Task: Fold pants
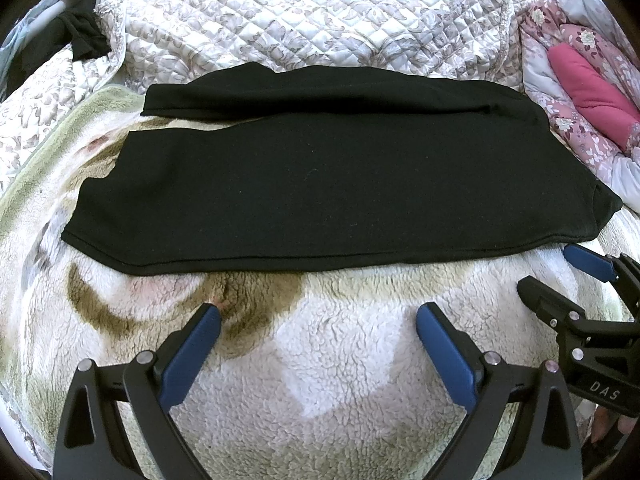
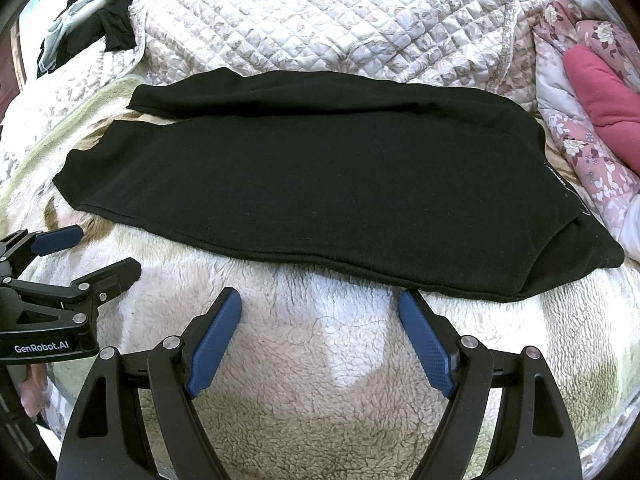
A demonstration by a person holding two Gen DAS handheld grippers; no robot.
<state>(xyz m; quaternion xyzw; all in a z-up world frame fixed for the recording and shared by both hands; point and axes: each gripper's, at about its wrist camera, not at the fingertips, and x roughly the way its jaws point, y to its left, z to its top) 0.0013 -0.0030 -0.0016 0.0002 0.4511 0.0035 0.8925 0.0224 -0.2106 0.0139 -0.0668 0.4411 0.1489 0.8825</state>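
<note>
Black pants (image 1: 340, 184) lie flat across a fleece blanket (image 1: 320, 360), legs pointing left, waist at the right; they also show in the right wrist view (image 2: 320, 184). My left gripper (image 1: 318, 312) is open and empty, hovering over the blanket just short of the pants' near edge. My right gripper (image 2: 320, 300) is open and empty, its right fingertip close to the near hem. The right gripper shows at the right of the left wrist view (image 1: 560, 276). The left gripper shows at the left of the right wrist view (image 2: 104, 252).
A quilted floral bedspread (image 1: 320, 12) rises behind the pants. A pink floral quilt with a magenta cushion (image 1: 588, 88) lies at the right. Dark clothes (image 1: 76, 36) hang at the far left.
</note>
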